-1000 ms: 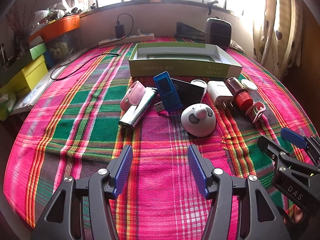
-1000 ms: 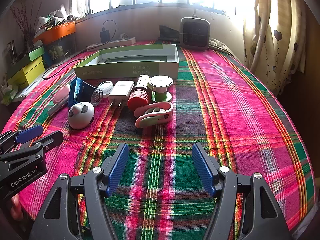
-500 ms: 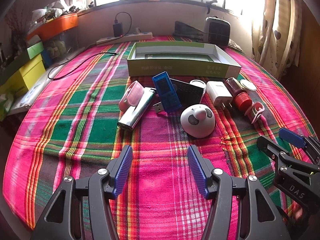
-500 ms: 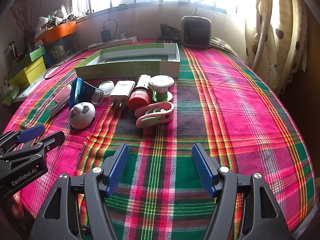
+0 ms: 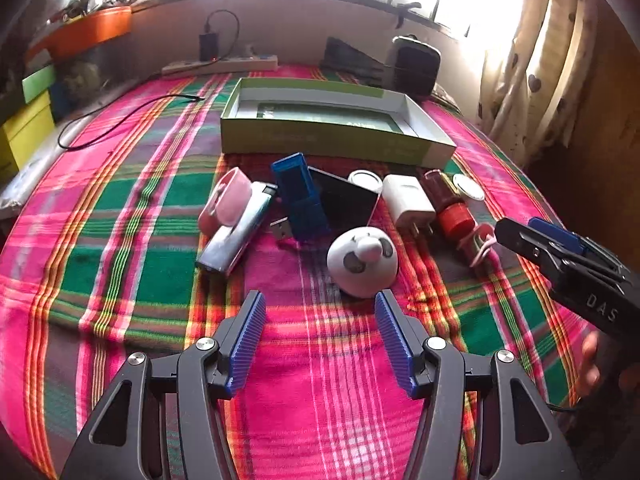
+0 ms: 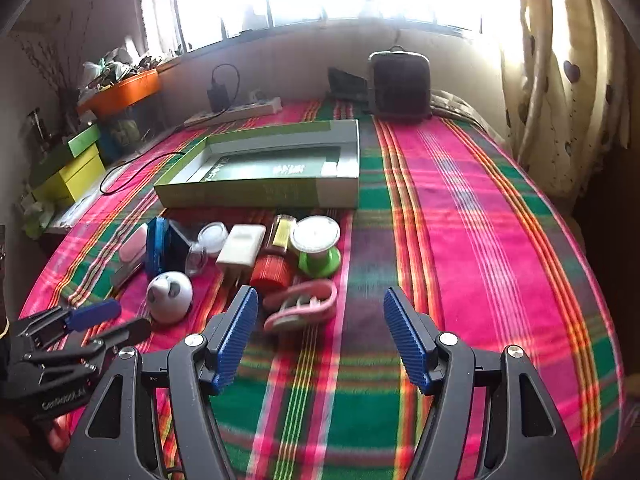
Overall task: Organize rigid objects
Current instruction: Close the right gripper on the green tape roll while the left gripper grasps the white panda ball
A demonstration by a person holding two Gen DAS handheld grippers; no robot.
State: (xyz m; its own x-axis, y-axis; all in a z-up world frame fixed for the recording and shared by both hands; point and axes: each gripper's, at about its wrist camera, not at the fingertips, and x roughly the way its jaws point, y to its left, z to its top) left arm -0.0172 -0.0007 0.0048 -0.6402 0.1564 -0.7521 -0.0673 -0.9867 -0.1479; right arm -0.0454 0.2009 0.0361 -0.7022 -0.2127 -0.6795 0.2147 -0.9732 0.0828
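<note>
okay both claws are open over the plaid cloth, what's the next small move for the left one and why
Probably ease the left claw forward around the white panda-faced dome. It sits just ahead of the open jaws, nearest of the clutter and apart from its neighbours, while the open green cardboard box behind holds none of these objects yet.

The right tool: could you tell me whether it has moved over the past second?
Yes. The right tool has advanced toward the green box; the pink clip now lies just beside its left finger.

Plaid-covered bed (image 5: 132, 216) had a green box (image 5: 336, 142), panda gadget (image 5: 362, 260), white charger (image 5: 408, 200) and power strip (image 5: 220, 66) sitting on it.
</note>
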